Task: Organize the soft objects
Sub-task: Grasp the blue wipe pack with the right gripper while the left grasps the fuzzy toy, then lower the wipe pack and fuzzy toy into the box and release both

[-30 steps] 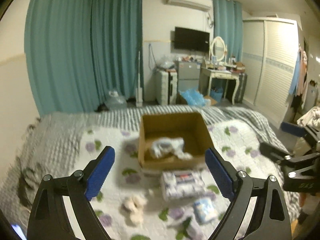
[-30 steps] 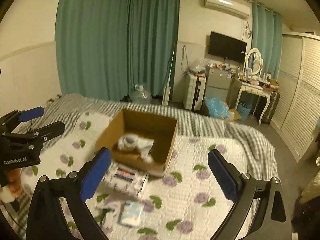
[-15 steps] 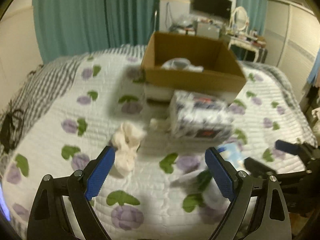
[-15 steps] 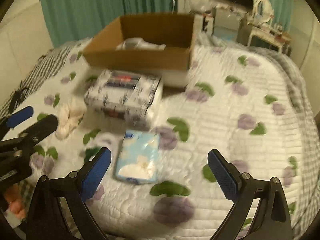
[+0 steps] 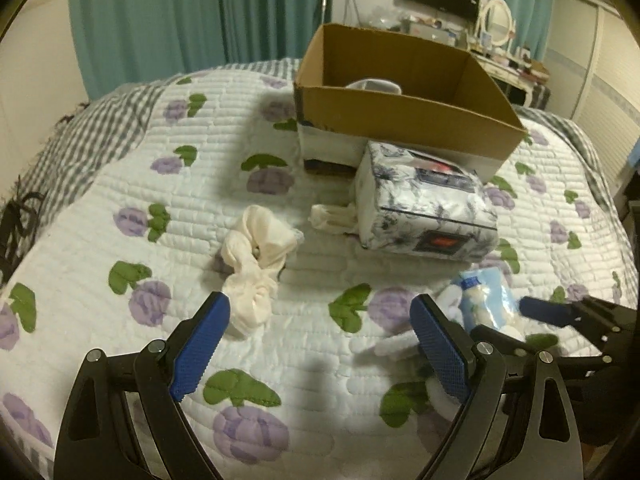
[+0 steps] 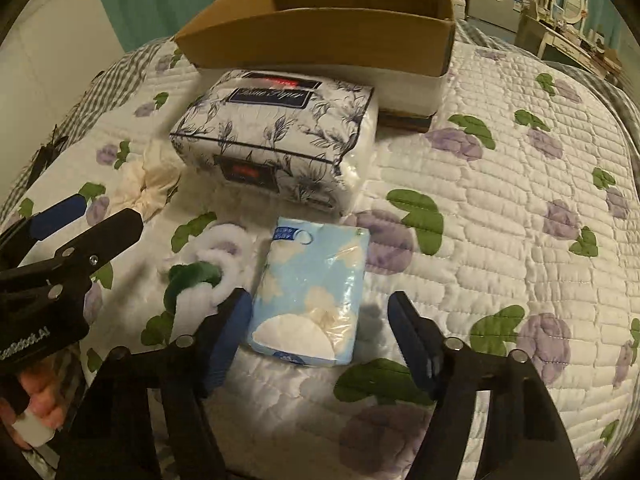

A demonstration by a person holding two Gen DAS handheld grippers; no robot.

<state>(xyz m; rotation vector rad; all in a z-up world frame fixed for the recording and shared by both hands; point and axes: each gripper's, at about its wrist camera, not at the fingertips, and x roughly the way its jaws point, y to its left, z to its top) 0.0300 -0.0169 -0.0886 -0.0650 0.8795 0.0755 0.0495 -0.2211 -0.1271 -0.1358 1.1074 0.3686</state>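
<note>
An open cardboard box (image 5: 404, 108) (image 6: 320, 32) sits on the bed with a white item (image 5: 374, 85) inside. In front of it lies a floral tissue pack (image 5: 428, 204) (image 6: 276, 136). A cream cloth bundle (image 5: 256, 256) (image 6: 144, 188) lies left of it. A light-blue packet (image 6: 312, 292) (image 5: 486, 300) lies nearer, beside a white fluffy piece (image 6: 212, 264). My left gripper (image 5: 320, 344) is open, low over the quilt, the cream bundle just past its left finger. My right gripper (image 6: 320, 332) is open and straddles the near end of the blue packet.
The bed has a white quilt with purple flowers (image 6: 500, 160) and a grey checked blanket (image 5: 72, 152) at its left edge. Teal curtains (image 5: 180, 16), a TV and a dressing table (image 5: 496, 40) stand behind the bed.
Both grippers have dropped from a high view of the room down to the quilt. The right one has closed in on the blue packet, the left on the cream bundle.
</note>
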